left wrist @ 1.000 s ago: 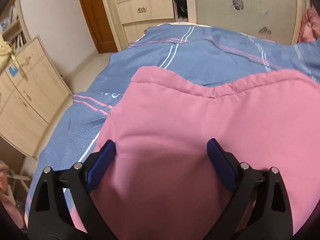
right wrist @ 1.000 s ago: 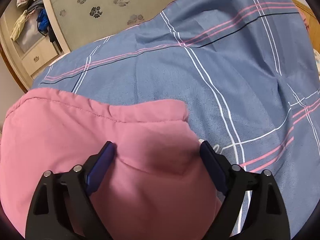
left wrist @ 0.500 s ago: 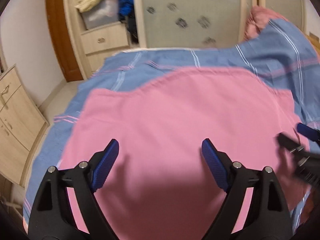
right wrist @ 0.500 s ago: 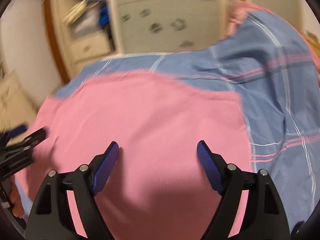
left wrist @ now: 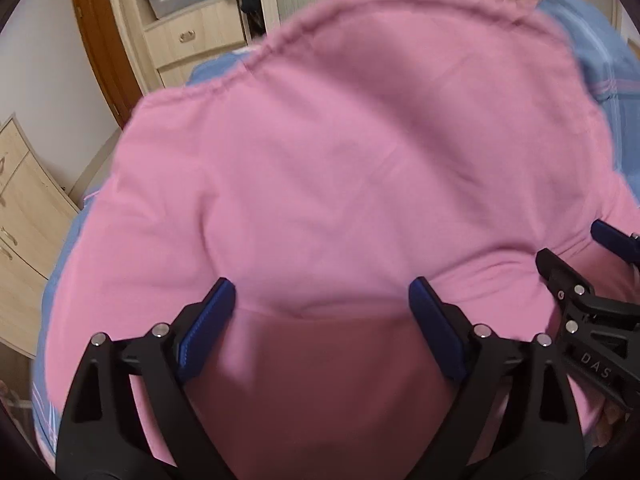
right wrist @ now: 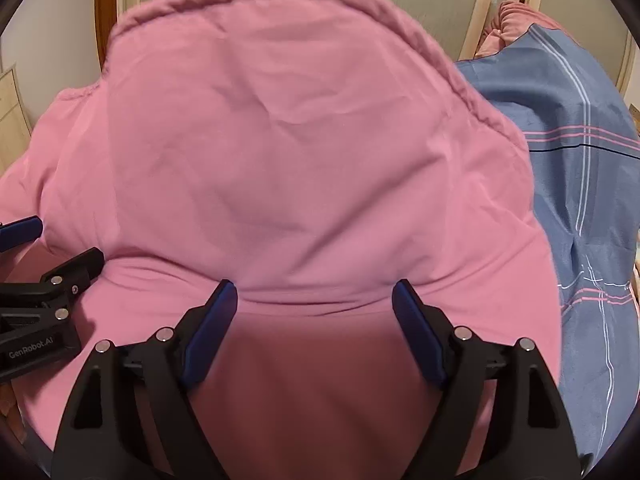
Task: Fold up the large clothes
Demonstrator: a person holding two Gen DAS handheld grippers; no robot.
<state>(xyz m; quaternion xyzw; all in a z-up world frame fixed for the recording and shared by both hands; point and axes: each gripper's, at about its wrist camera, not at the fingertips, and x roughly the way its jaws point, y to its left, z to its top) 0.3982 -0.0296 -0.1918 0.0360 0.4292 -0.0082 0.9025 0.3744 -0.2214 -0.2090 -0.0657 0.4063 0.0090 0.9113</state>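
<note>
The left gripper [left wrist: 322, 312] has its blue pads spread wide with pink cloth running between them; whether any fold is actually pinched cannot be told, since nothing shows the pads pressing on it; the right gripper [right wrist: 314, 314] stands the same way, pads parted over the cloth, grasp not clear; the two tools sit near each other, side by side, each visible at the edge of the other's view; straight ahead of both sets of fingers lies the pink garment [right wrist: 280, 152], bulging up and filling most of each view, its stitched hem [left wrist: 400, 0] arching across the far side, so the long axis seems to run left to right across both grippers; neither hand looks nearer to it; beneath and beyond lies the blue plaid bedcover [right wrist: 580, 160], with bare spread open on the right for laying the fold; on the left the bed ends close by, with a wooden cabinet [left wrist: 24, 216] and a wardrobe drawer unit [left wrist: 188, 36] beyond
</note>
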